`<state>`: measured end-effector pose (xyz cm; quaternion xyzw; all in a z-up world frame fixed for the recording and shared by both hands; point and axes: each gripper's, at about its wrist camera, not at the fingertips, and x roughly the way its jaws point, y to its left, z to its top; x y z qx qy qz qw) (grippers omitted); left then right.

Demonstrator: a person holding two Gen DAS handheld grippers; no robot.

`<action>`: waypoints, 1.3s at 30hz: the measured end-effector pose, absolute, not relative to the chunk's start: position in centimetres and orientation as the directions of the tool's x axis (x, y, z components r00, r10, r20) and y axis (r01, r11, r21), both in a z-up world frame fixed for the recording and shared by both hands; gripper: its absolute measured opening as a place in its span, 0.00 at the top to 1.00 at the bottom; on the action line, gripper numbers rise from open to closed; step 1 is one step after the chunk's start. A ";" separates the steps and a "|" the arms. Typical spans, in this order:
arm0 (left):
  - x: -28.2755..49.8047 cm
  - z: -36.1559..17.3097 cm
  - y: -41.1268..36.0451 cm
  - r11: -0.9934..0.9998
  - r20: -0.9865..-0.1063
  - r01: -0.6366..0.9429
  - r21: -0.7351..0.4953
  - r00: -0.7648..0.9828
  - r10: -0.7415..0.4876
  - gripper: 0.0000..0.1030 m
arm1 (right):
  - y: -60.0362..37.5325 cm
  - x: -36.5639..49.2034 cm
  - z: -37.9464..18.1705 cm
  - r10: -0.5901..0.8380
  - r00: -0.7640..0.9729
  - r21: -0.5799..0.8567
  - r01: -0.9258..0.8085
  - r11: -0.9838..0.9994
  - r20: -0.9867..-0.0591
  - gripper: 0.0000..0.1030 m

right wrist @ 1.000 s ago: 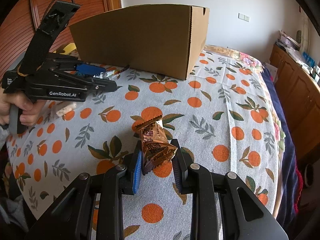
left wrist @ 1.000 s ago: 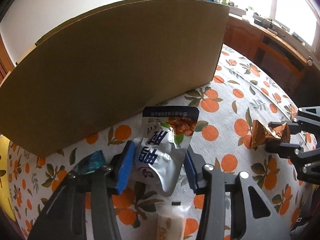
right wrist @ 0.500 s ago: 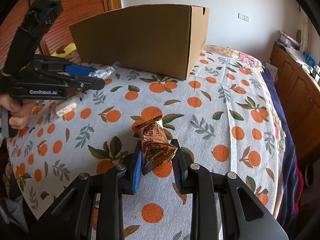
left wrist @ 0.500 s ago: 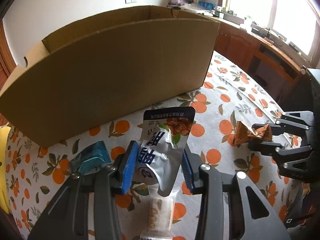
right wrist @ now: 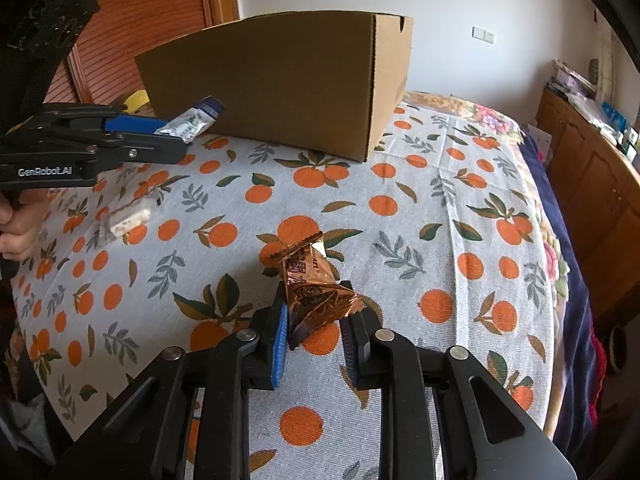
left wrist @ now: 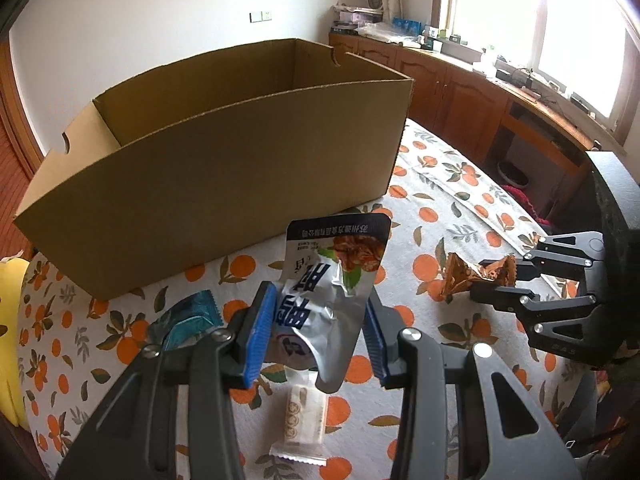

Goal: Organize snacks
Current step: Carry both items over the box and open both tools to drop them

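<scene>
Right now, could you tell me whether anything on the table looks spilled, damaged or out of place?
Nothing spilled or torn. Two wrapped snacks, a teal packet and a clear-wrapped biscuit, lie loose on the tablecloth outside the cardboard box.

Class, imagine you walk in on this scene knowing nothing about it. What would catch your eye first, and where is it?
First, the big open cardboard box, standing at the back of the orange-print tablecloth. Next, the two snacks gripped in front of it: the left gripper pinches a silver pouch raised above the cloth, and the right gripper clamps a copper-foil packet. Two more wrapped snacks lie beneath the left gripper, a teal packet and a clear-wrapped biscuit.
</scene>
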<state>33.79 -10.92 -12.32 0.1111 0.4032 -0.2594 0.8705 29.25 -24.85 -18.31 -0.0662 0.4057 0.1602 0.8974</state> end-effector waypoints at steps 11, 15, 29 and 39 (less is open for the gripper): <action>32.7 -11.5 -10.7 0.832 -0.752 0.554 -0.017 0.542 -0.376 0.61 | -24.9 28.3 -17.4 0.249 0.648 0.029 -0.330 0.944 -0.720 0.83; 32.7 -10.5 -10.0 0.838 -0.737 0.544 -0.025 0.557 -0.384 0.61 | -24.6 27.9 -16.4 0.258 0.658 0.032 -0.334 0.942 -0.707 0.82; 32.9 -6.6 -6.6 0.867 -0.667 0.492 -0.081 0.619 -0.414 0.61 | -24.3 28.4 -11.3 0.289 0.698 0.063 -0.330 0.942 -0.656 0.82; 33.4 -3.3 -3.6 0.887 -0.633 0.452 -0.096 0.660 -0.405 0.61 | -24.2 30.1 -4.0 0.301 0.736 0.036 -0.352 0.935 -0.607 0.82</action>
